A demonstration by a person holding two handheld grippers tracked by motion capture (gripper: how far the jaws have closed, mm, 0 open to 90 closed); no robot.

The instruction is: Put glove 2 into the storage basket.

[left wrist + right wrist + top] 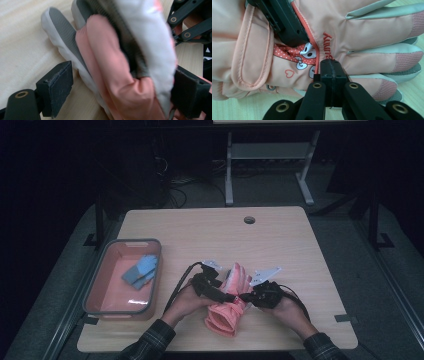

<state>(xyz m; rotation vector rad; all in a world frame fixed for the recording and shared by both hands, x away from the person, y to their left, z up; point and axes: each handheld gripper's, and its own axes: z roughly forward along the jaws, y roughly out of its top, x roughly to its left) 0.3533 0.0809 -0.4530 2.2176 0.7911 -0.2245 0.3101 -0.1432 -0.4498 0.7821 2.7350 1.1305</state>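
The right gripper [250,295] has its fingers [331,75] pressed together at the edge of the pink glove [227,306]. The left gripper [227,296] has its fingers [58,86] spread apart, the glove between them on the counter [280,240]. Well to the left of the left fingers, a pink bin [95,295] holds a blue glove [141,271].

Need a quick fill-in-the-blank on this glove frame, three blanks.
1. The padded pink ski glove lies on the ____ table.
2. The right gripper has its jaws ____.
3. The blue gloves lie in the pink ____.

Missing words: wooden; shut; tub
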